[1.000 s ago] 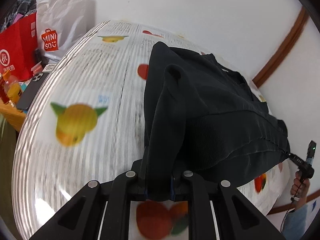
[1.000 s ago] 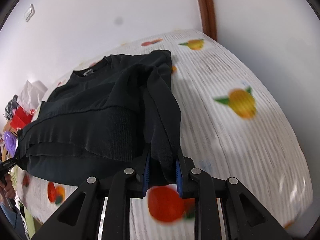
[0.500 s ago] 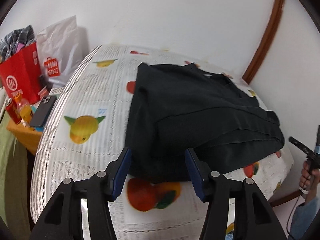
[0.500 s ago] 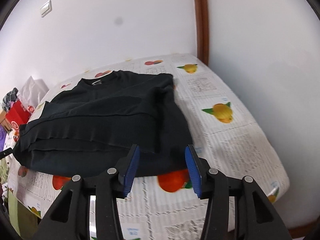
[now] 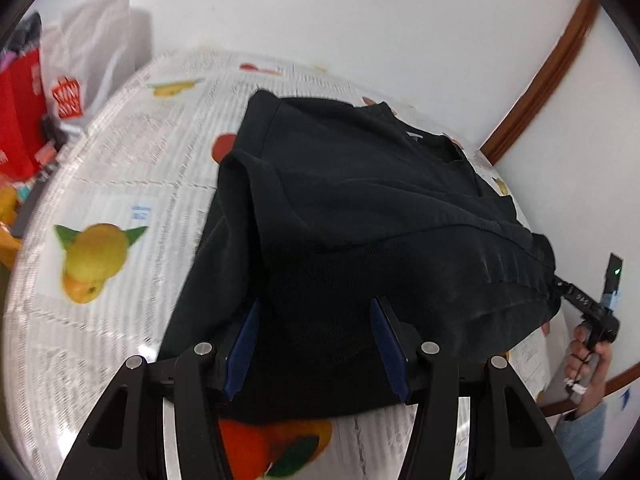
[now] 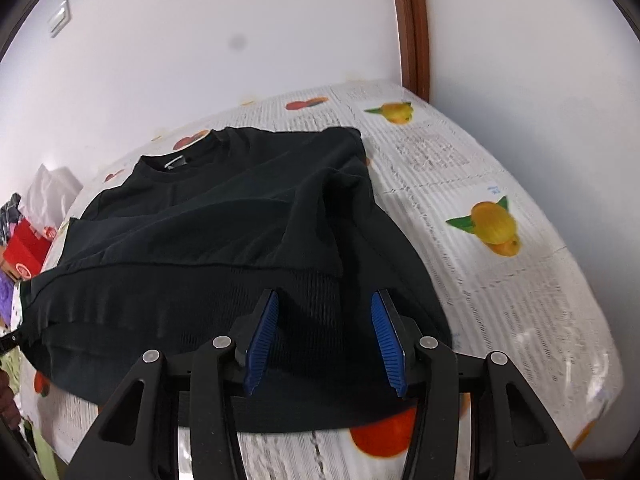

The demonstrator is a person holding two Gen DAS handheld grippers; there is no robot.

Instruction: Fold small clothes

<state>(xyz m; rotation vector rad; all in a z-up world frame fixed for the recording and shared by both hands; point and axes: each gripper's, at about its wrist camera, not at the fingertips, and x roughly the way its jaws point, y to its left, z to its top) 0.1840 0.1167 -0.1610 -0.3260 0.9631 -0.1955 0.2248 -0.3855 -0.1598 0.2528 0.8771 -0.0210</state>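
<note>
A black sweatshirt (image 5: 360, 220) lies on the bed, its lower half folded up over the upper half, collar at the far side. It also shows in the right wrist view (image 6: 224, 232). My left gripper (image 5: 316, 336) is open, its blue pads straddling the near left folded edge, low over the cloth. My right gripper (image 6: 324, 332) is open, its blue pads straddling the ribbed hem at the near right edge. The right gripper's body also shows at the far right of the left wrist view (image 5: 592, 312), held by a hand.
The bed (image 5: 120, 168) has a white cover printed with fruit and text. A red bag (image 5: 20, 116) and a white shopping bag (image 5: 88, 64) stand at its left side. White walls and a brown door frame (image 6: 412, 24) stand behind.
Both grippers were shut on the sweatshirt's fold a second ago, then let go and drew back. Now both are open and close over the near edge again.
</note>
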